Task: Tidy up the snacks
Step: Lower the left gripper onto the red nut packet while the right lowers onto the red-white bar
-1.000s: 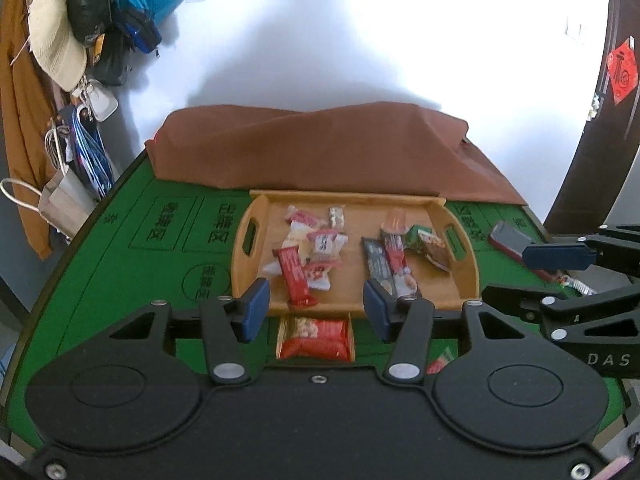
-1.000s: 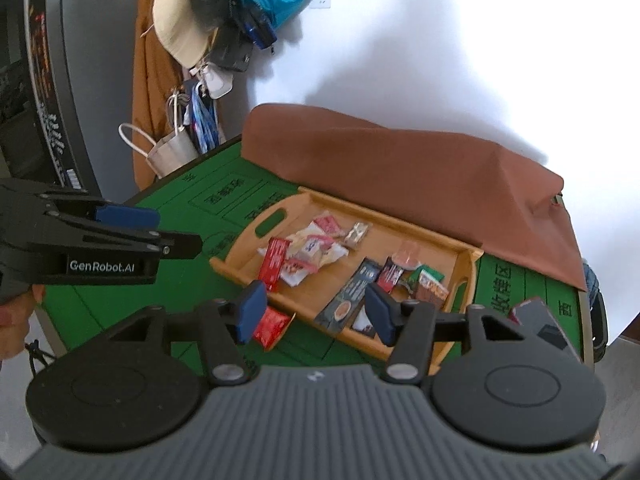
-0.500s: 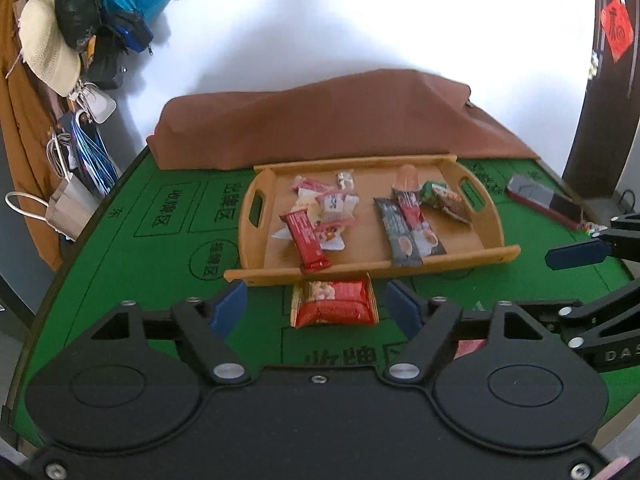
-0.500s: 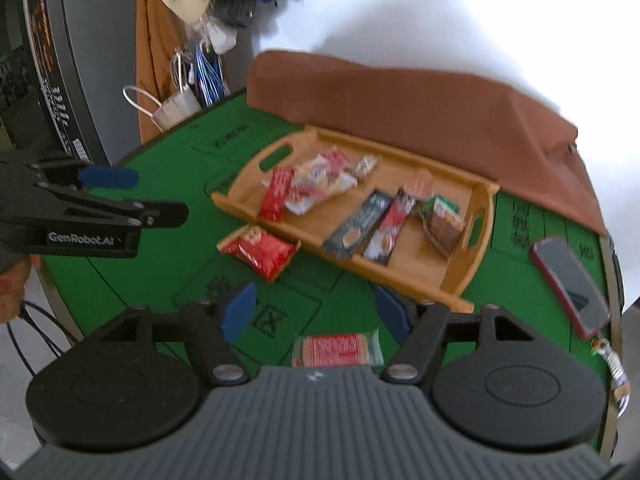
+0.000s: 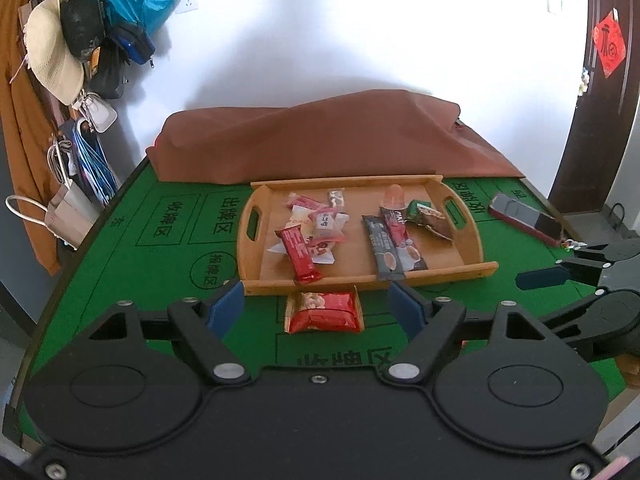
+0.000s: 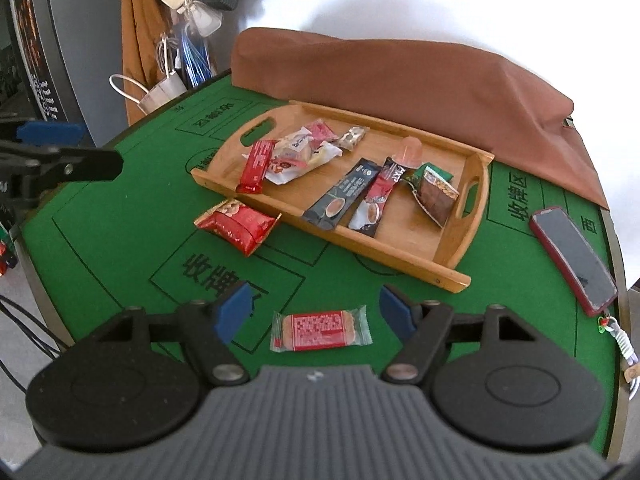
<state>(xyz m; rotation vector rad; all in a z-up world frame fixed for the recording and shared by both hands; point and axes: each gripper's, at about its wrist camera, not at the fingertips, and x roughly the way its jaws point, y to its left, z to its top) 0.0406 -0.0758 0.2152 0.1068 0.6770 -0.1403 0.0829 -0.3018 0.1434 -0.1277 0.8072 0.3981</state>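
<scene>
A wooden tray on the green table holds several snack packets and sachets. A red nut packet lies on the felt just in front of the tray. My left gripper is open and empty, with the red packet between and just beyond its fingers. A red-and-green wafer packet lies on the felt between the open fingers of my right gripper, which is empty. The right gripper also shows at the right edge of the left wrist view.
A brown cloth covers something behind the tray. A red-cased phone lies right of the tray, a keychain by it. Bags and hats hang at the far left. The table edge curves close on both sides.
Both grippers have pulled back from the tray and opened wider. The red nut packet and the wafer packet now lie framed between their fingers. The snacks have not moved.
</scene>
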